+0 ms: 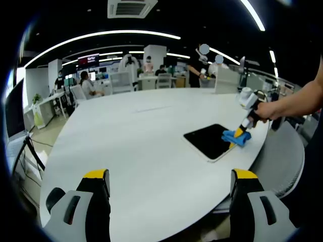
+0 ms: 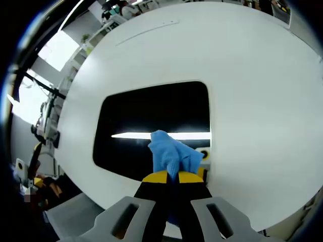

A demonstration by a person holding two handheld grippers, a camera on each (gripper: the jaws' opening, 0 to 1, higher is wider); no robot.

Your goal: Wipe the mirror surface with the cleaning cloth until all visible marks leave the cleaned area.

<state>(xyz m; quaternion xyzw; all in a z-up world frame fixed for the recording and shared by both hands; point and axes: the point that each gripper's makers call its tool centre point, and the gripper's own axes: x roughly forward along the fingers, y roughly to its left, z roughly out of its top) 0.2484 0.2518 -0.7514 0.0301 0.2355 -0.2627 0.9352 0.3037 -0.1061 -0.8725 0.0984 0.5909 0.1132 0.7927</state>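
My right claw [image 2: 170, 177] is clenched on the blue cloth [image 2: 171, 152], pressed onto the mirror [image 2: 146, 113] lying on the white table [image 2: 252, 75]. My left claw [image 1: 170, 182] hangs released above the table. No writing is legible.

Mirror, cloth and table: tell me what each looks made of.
Mirror: glossy glass-like face in a white rim; it reflects a ceiling light strip sharply. Blue cleaning cloth: soft, crumpled fabric, possibly microfibre, pinched by the right gripper. Table: smooth matte white top, likely laminate; the pictures leave that open.
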